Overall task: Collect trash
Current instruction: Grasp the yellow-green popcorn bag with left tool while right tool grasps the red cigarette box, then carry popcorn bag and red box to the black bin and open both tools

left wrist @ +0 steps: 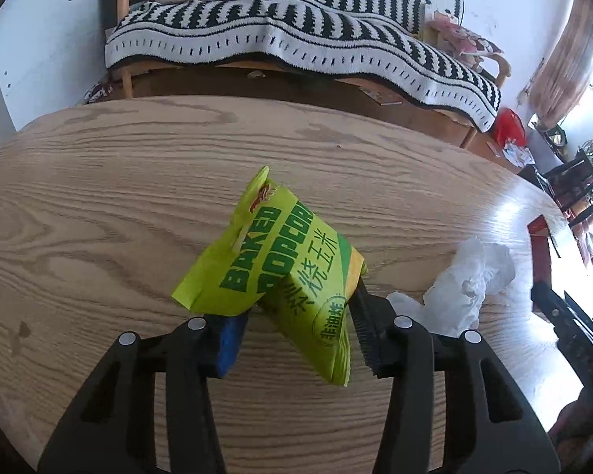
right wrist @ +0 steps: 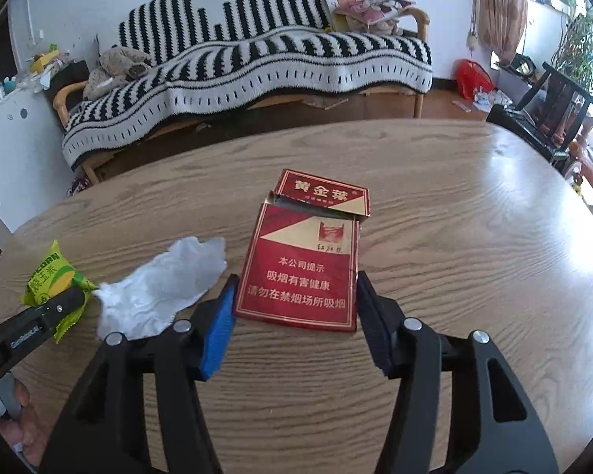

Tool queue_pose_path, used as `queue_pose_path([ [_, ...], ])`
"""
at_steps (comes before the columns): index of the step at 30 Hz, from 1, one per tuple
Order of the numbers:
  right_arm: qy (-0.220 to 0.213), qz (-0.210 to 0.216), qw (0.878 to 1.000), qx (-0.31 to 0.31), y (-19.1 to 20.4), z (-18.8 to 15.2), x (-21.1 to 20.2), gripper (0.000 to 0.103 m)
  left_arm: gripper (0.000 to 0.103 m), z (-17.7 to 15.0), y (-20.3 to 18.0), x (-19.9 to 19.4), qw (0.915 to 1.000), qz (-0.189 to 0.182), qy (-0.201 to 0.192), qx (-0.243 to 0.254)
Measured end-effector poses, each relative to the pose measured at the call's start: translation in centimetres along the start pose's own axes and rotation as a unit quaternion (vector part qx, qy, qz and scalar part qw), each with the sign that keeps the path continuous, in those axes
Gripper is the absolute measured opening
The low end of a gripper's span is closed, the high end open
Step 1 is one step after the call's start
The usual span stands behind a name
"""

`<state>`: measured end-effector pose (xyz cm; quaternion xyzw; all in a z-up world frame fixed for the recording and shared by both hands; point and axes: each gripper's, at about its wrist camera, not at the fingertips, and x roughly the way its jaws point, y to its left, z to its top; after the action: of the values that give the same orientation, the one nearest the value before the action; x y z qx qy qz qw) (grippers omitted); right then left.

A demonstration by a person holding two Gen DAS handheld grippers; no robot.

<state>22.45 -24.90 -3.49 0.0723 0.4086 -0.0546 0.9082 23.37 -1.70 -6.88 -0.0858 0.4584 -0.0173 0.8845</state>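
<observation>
A green popcorn bag [left wrist: 284, 260] stands tilted and crumpled above the wooden table [left wrist: 118, 205]. My left gripper [left wrist: 300, 300] is shut on its lower part, the blue pad against one side and the black pad against the other. In the right wrist view the same bag [right wrist: 55, 280] shows at the left with the left gripper's finger over it. A red cigarette pack [right wrist: 304, 272] with its lid flipped open lies lengthwise between the fingers of my right gripper [right wrist: 296, 278], both pads touching its long edges. A crumpled white tissue [right wrist: 166, 288] lies between the two items.
The tissue [left wrist: 466, 284] lies on the table to the right of the left gripper. Beyond the table's far edge stands a sofa with a black-and-white striped blanket [right wrist: 257, 63]. A dark chair [right wrist: 549, 106] and a red bag [right wrist: 472, 75] are at the right.
</observation>
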Motion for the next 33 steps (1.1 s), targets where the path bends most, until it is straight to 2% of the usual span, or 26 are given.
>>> queue_pose_path([
  [6,-0.012,0.011,1.000,0.008,-1.6,-0.6,-3.7,0.056,0.047,-0.2,-0.3,-2.9,0.9998,-0.003,-0.019,0.007],
  [11,-0.013,0.011,0.999,0.028,-4.3,-2.2,-7.0,0.057,0.047,-0.9,-2.3,-5.5,0.9991,-0.021,-0.030,0.020],
  [18,-0.022,-0.037,0.998,0.037,-10.7,-5.1,-12.3,0.057,0.047,-3.3,-8.0,-8.8,0.9941,-0.063,-0.041,0.079],
  [26,-0.028,-0.093,0.992,0.079,-20.8,-9.1,-18.9,0.057,0.047,-7.9,-16.7,-12.0,0.9793,-0.132,-0.037,0.149],
  [33,-0.022,-0.139,0.982,0.129,-29.8,-14.8,-23.6,0.057,0.047,-13.6,-25.5,-13.6,0.9559,-0.191,-0.021,0.222],
])
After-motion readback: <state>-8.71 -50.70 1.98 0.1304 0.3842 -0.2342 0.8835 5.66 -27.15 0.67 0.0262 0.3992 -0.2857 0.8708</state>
